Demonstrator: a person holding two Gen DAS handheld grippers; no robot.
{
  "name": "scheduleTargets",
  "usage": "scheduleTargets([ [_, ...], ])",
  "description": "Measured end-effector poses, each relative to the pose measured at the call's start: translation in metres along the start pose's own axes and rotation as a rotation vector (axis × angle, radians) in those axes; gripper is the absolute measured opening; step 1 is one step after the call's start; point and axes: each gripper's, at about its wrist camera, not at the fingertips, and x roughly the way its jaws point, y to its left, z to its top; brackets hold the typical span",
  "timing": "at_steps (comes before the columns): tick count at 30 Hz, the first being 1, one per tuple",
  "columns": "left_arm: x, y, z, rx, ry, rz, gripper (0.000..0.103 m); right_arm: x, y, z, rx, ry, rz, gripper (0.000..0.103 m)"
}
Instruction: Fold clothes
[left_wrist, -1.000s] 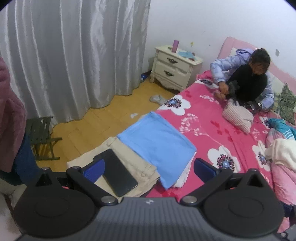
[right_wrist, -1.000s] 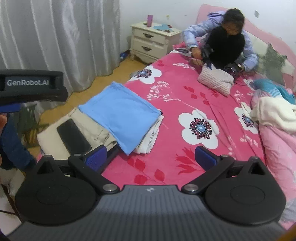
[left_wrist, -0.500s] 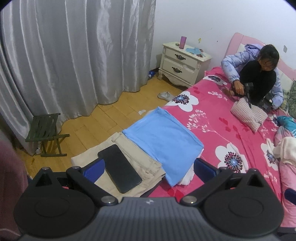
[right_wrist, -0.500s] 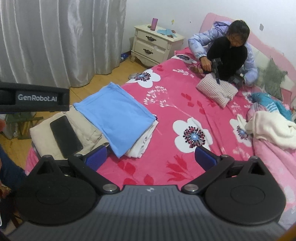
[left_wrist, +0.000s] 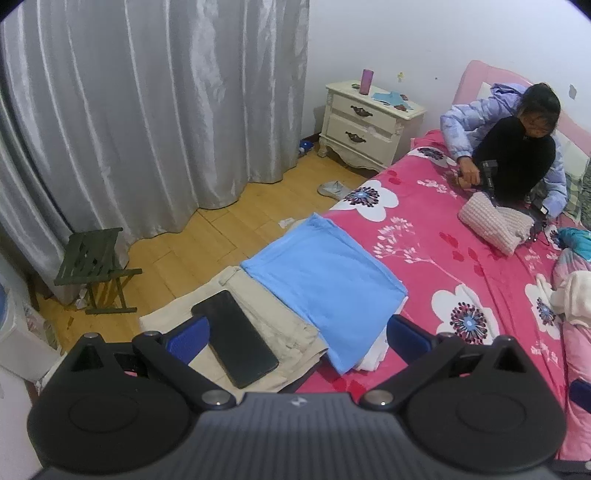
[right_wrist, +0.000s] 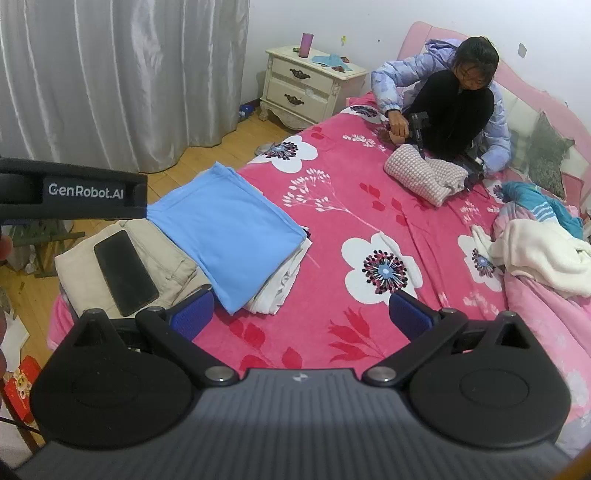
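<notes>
Both grippers hover above the near end of the bed (right_wrist: 332, 332), holding nothing: the left gripper (left_wrist: 295, 334) has its fingers (left_wrist: 186, 334) spread wide, and the right gripper (right_wrist: 301, 308) likewise. Clothes lie in two zones. Folded, centre-left of both frames: one blue garment (left_wrist: 321, 280) on top of white cloth (right_wrist: 280, 280), and one beige pair of trousers (right_wrist: 155, 258) just beside it, at the bed's edge. Unfolded, at the right edge of the right wrist frame: one cream garment (right_wrist: 543, 254) and one teal striped one (right_wrist: 535, 203), heaped together. One phone (left_wrist: 234, 338) rests on the trousers. A second person (right_wrist: 454, 103) sits at the upper right with one folded checked cloth (right_wrist: 424, 173) in front of them. Also counted: one nightstand (left_wrist: 365, 122), one stool (left_wrist: 92, 266). Risks, as judged: reaching right for the heap could brush the stack and slide the phone off the trousers toward the floor; a loose pinch on the tangled heap may lift both garments at once; the stack overhangs the bed's edge and could tip.
</notes>
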Motion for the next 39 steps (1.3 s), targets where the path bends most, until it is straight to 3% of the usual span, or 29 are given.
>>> scheduleTargets([
  [39, 0.006, 0.004, 0.012, -0.001, -0.001, -0.009, 0.103, 0.011, 0.011, 0.008, -0.012, 0.018, 0.004, 0.102],
])
